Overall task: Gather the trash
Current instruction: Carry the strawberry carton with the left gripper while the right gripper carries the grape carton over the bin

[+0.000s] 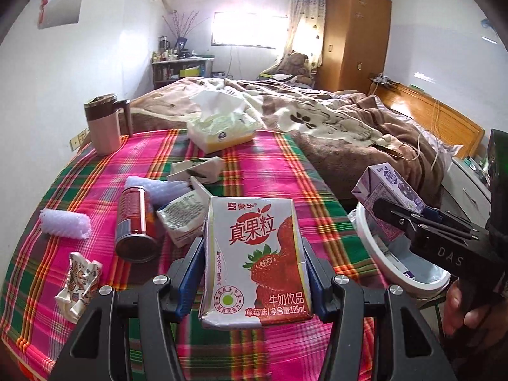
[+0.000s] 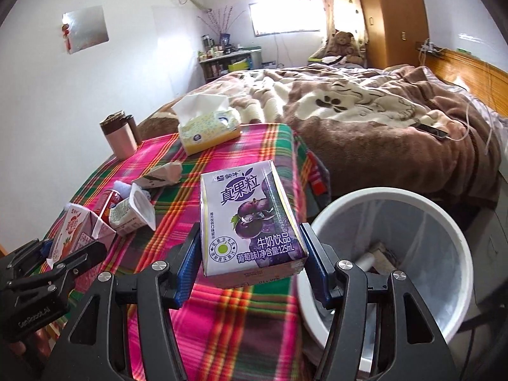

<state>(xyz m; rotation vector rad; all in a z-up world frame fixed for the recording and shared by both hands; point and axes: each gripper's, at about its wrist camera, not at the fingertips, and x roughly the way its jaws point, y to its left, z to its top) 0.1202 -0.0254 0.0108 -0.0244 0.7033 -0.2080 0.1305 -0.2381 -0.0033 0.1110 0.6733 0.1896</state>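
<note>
My left gripper is shut on a white and red strawberry milk carton, held upright above the plaid tablecloth. My right gripper is shut on a purple grape milk carton, held over the table's right edge beside the white trash bin. In the left wrist view the right gripper holds the grape carton just above the bin. In the right wrist view the left gripper and the strawberry carton sit at the lower left.
On the cloth lie a red can, a yogurt cup, two foam wraps, a crumpled wrapper and a flattened carton. A tissue box and pink mug stand at the back. A bed lies beyond.
</note>
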